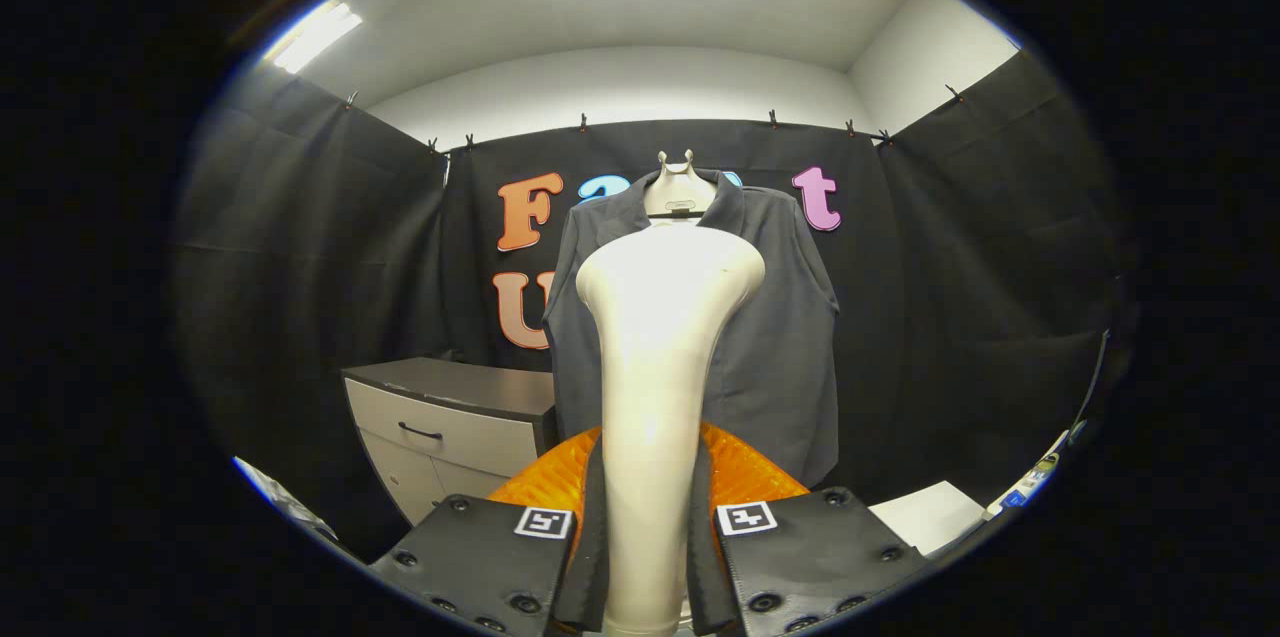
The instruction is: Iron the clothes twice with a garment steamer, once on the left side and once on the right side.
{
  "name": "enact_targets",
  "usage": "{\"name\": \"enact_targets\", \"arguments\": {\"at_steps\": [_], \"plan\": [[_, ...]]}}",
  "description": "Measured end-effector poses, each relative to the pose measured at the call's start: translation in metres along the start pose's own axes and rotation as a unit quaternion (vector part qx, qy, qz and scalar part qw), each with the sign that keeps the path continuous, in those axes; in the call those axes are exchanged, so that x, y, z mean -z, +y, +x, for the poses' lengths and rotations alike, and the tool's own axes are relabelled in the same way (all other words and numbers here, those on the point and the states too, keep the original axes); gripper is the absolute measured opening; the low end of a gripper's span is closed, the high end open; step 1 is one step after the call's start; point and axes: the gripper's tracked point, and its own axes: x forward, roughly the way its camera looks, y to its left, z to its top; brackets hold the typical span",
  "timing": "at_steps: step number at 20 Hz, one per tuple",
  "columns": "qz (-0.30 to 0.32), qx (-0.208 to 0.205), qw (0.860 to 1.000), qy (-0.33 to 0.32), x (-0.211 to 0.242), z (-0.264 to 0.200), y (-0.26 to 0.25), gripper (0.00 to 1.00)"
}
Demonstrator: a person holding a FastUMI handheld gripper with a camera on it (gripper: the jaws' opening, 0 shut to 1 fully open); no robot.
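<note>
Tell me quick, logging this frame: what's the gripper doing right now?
Gripper: closed on the steamer, both fingers pressing its handle, head raised toward the hanging grey shirt.

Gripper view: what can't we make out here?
- Garment steamer: its handle runs down between the gripper fingers, but its head faces away, so the steam plate is unseen.
- Grey shirt: the steamer hides its middle front, and contact between them cannot be told.
- Orange object: mostly hidden by steamer and fingers.
- Cabinet: its lower part is hidden.
</note>
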Motion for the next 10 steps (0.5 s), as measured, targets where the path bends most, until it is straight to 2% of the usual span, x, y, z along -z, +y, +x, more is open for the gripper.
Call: {"name": "enact_targets", "arguments": {"at_steps": [10], "plan": [[0.007,0.011,1.000,0.005,0.006,0.005,-0.013,0.39]]}}
